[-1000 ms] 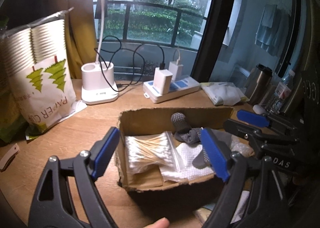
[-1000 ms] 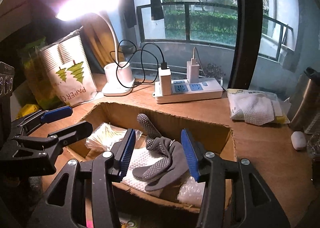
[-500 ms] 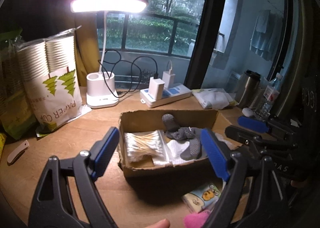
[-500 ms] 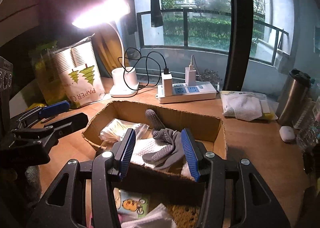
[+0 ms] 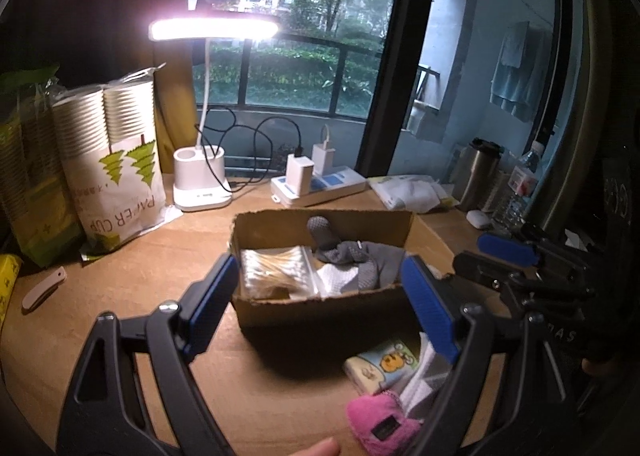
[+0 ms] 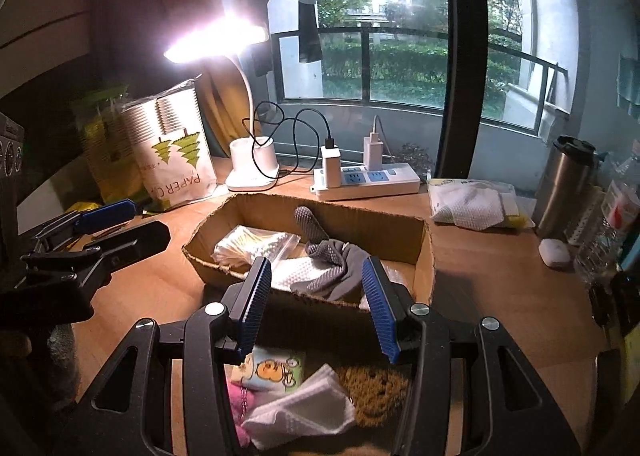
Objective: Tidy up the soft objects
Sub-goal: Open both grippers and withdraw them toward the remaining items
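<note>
The wooden tabletop [image 6: 500, 296] carries everything, with a window and railing at its far edge. At its middle sits an open cardboard box [image 6: 424, 256], and inside it lie a bag of cotton swabs [image 6: 256, 246] at the left, a white textured cloth [image 6: 296, 272] in the middle, and a grey dotted glove [image 6: 336, 264] draped over the cloth with one finger sticking up against the far wall. On the far left stands a tall bag of paper cups [image 5: 116, 167], and to its right a lit white desk lamp [image 5: 200, 183], then a white power strip [image 6: 372, 179] with two chargers plugged in. On the far right are a packet of white cloths [image 6: 472, 203], a steel tumbler [image 6: 564, 183] and a small white case [image 6: 554, 252]. Nearer than the box lies a loose cluster of soft things: a cartoon-printed tissue pack [image 6: 272, 370], a folded white cloth [image 6: 304, 412], a brown fuzzy piece [image 6: 376, 396] and a pink fuzzy item [image 5: 380, 420]. The left gripper [image 5: 320, 304] hangs over the near wall of the box with its jaws wide apart and empty. The right gripper [image 6: 316, 304] hangs over the same near wall, jaws apart by a narrower gap, nothing between them.
</note>
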The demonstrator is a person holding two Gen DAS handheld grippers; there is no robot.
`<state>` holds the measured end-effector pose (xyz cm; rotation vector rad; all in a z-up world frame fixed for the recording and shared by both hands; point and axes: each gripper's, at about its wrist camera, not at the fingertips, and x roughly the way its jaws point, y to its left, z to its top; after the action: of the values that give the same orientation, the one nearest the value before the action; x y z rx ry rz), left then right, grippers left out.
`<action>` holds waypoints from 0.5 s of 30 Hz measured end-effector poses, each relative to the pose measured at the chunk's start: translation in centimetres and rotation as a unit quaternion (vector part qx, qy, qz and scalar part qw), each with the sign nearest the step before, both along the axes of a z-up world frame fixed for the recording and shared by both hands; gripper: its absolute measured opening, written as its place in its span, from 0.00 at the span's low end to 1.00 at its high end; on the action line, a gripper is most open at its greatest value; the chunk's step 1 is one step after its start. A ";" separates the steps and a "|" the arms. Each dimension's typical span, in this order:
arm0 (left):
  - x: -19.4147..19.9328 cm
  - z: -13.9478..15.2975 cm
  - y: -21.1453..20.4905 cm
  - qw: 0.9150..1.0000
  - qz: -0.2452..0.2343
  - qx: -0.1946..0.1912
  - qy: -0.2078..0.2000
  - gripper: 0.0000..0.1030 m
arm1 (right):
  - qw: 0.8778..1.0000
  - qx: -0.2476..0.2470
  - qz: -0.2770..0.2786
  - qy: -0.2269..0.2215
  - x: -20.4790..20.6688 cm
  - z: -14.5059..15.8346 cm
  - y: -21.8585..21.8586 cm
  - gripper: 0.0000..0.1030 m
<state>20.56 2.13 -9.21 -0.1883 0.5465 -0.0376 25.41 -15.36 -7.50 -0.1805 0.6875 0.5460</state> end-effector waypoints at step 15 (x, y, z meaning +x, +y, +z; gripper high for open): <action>-2.4 -2.0 -2.1 1.000 -0.005 -0.006 0.024 0.83 | 1.000 -0.003 -0.011 0.015 -2.6 -1.6 -2.3 0.49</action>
<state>18.17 0.04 -11.25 -0.1981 0.5955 -0.0460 22.82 -17.62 -9.06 -0.1706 0.7187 0.5272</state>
